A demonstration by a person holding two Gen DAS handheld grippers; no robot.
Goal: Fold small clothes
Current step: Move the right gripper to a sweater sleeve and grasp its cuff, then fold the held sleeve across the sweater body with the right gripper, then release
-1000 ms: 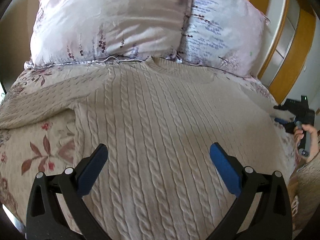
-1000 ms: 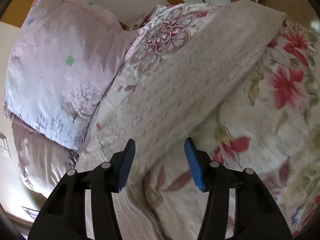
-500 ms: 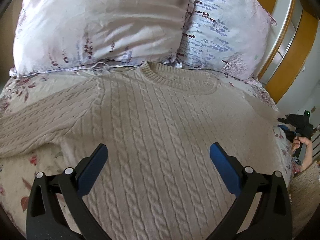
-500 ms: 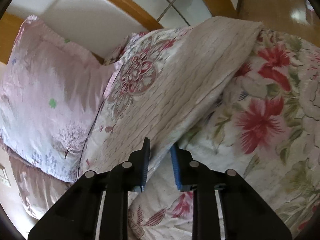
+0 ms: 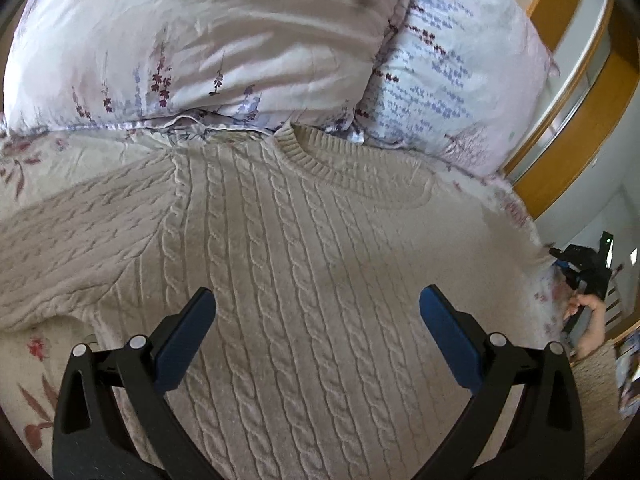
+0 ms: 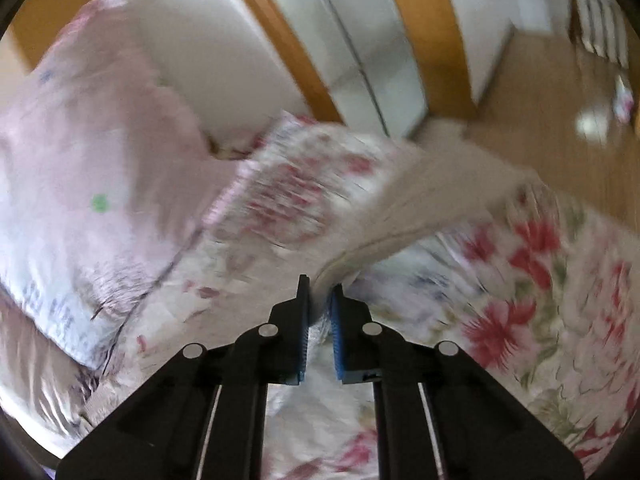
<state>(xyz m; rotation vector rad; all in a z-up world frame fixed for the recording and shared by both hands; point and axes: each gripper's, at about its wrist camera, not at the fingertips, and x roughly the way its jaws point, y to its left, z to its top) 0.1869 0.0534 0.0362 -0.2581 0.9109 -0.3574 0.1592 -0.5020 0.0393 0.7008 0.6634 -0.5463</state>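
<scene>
A cream cable-knit sweater lies flat on the floral bedspread, collar toward the pillows. My left gripper is open and empty, hovering above the sweater's chest. In the right wrist view, my right gripper is shut on the sweater's right sleeve and holds its edge up off the bedspread; this view is motion-blurred. The right gripper also shows at the far right of the left wrist view, held in a hand.
Two floral pillows lie against the headboard behind the sweater's collar. A wooden-framed wardrobe stands to the right of the bed. One pillow and wooden floor show in the right wrist view.
My right gripper closed on the sleeve and lifted it. My left gripper moved forward over the sweater toward the collar, staying open.
</scene>
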